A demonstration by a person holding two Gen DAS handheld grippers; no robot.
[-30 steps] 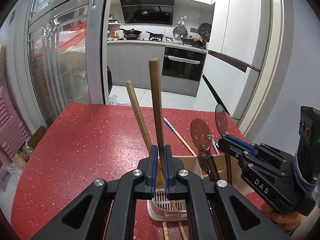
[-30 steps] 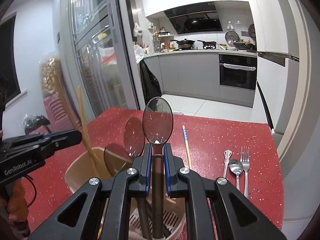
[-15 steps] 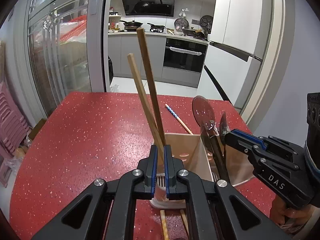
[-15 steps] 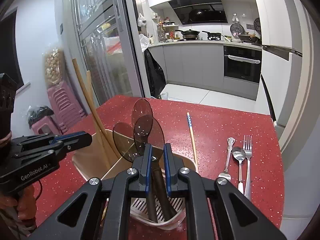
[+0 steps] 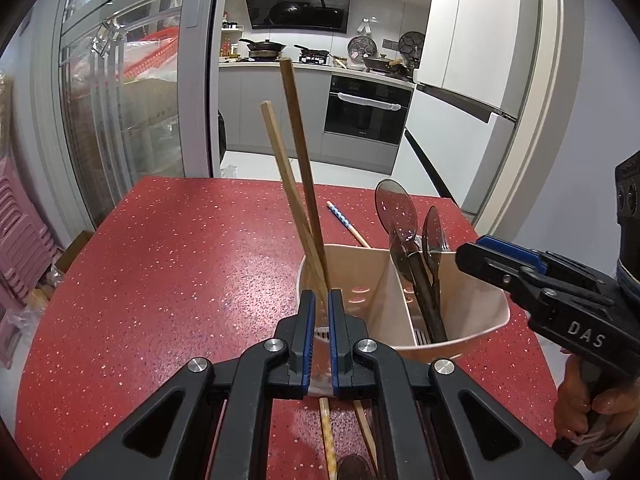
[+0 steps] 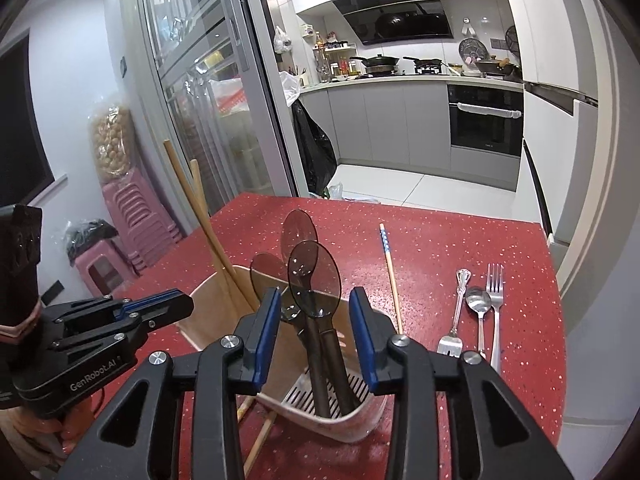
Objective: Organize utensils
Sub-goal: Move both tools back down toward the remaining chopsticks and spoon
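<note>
spoon point(image 6: 314, 276) now down in holder point(image 6: 352, 424) | right gripper point(image 6: 314, 336) jaws opening, released

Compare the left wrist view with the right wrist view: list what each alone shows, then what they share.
Left only: two chopsticks lying below the left claw.
Right only: metal spoon and forks lying on the red table.
Both: the beige holder, standing wooden chopsticks in one compartment, dark spoons in the other, and a blue-patterned chopstick; right claw opening.
</note>
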